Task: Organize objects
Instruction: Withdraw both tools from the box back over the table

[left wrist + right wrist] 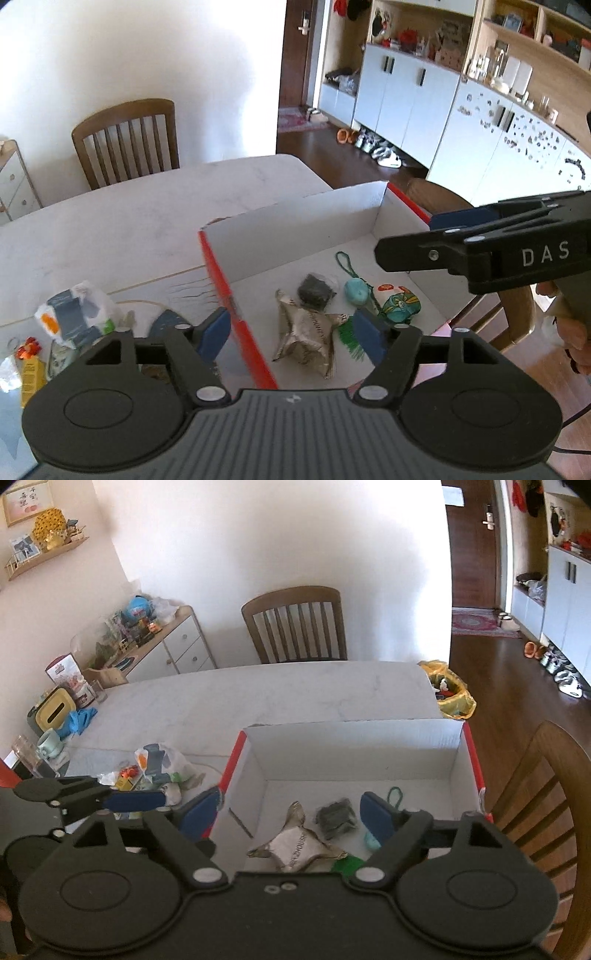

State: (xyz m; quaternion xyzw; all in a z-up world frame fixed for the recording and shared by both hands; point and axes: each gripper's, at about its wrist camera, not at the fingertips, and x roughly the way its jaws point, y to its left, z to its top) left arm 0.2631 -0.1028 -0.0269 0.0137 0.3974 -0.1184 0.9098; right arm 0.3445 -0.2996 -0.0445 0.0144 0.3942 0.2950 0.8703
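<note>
white cardboard forms the inside of an open box (pixel 354 746) with red outer sides, standing on a pale marble-patterned table (pixel 295 690). both tools hang above the near end of this box, tilted downward toward its floor.

the left hand-held gripper (pixel 291 332) has its blue pads spread apart with nothing between them; one pad sits over the table outside the box's red left wall, the other over the box floor. the right hand-held gripper (pixel 291 818) is also spread wide and empty, its pads straddling the same left wall. in the left view it reaches in from the right side above the box, fingers pointing left, with part of a hand (pixel 569 325) behind it.

on the box floor, near the front, lies a crumpled silver foil packet (pixel 306 338), its long axis running roughly from front to back. just beyond it sits a small dark wrapped block (pixel 316 291). to the right of that lie a teal round charm (pixel 356 291) on a green cord (pixel 345 260) that trails toward the back wall, and a small colourful pouch (pixel 400 304). a green tassel (pixel 349 341) lies beside the foil packet.

left of the box, on the table, is a heap of plastic-wrapped items (pixel 74 314).
</note>
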